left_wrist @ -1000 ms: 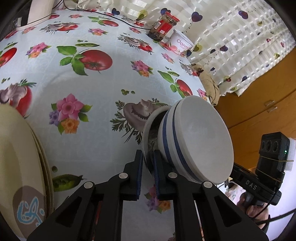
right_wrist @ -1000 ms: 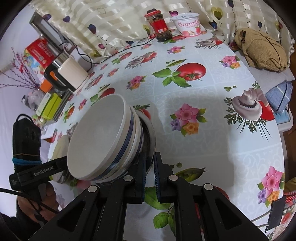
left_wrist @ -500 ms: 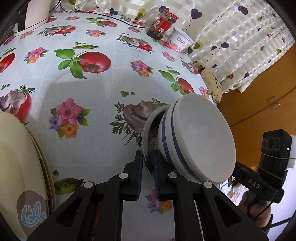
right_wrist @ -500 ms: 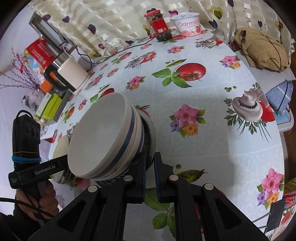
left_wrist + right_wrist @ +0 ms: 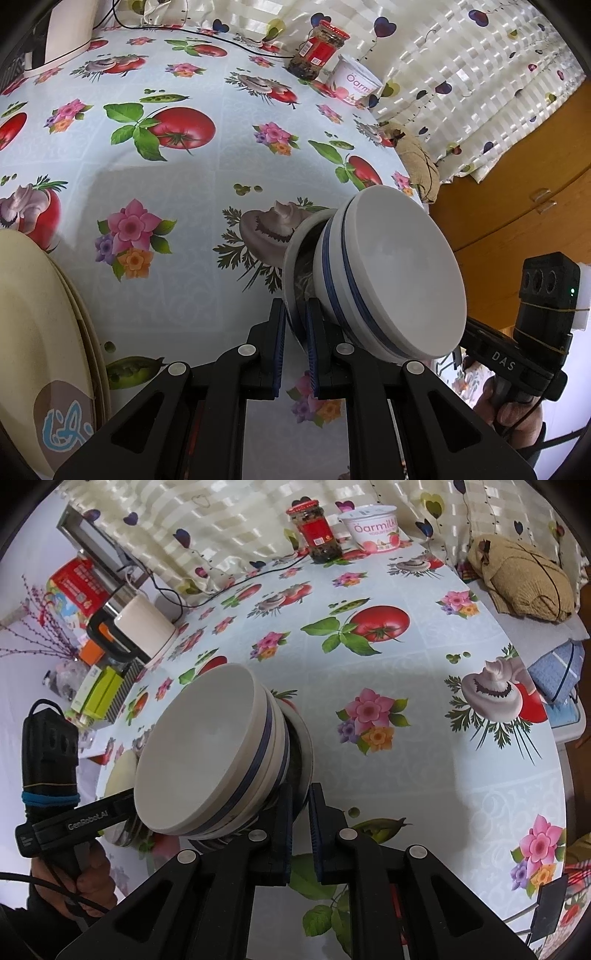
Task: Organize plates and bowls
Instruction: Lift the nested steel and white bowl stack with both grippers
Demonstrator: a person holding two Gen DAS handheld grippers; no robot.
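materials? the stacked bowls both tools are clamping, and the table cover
Stacked bowls: look like glazed ceramic, matte-white inside, blue painted bands, thick rims; melamine not ruled out. Table cover: likely vinyl or oilcloth, smooth printed surface with soft sheen, no weave visible.

My left gripper [image 5: 295, 325] pinches the rim of a plate [image 5: 291, 258] whose face the stacked bowls [image 5: 391, 280] hide almost entirely. The cream plates [image 5: 33, 332] run off the left edge. My other hand [image 5: 498, 406] shows only partly beneath its handle.
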